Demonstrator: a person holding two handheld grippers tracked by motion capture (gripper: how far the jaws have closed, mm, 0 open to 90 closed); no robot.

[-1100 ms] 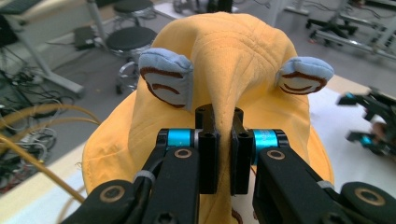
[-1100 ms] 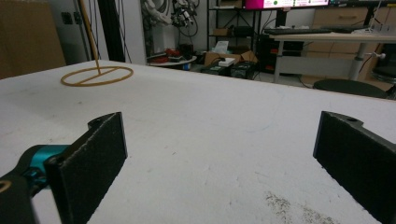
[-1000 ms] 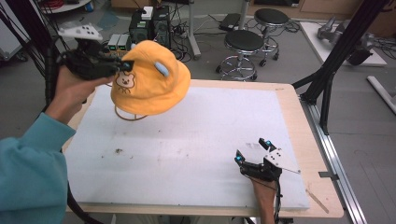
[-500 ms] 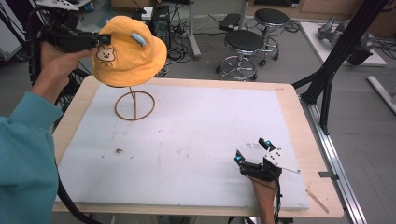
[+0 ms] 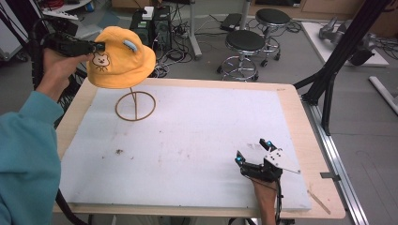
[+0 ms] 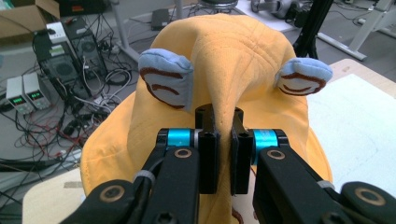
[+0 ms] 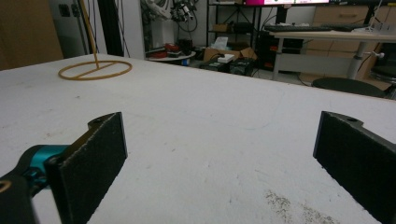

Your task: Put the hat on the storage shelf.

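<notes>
The left gripper [image 5: 96, 47] is pinching a fold of the yellow hat [image 5: 123, 58], holding it in the air above the hat stand [image 5: 135, 106], crown up, brim down and bear face toward the person. The right gripper [image 5: 253, 157] is resting, jaws wide apart, on the white board [image 5: 197, 136].

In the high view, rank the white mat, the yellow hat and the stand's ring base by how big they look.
1. White mat, by far the largest.
2. Yellow hat, held up off the table, so nearness to the camera may inflate it.
3. Ring base, smallest.
</notes>
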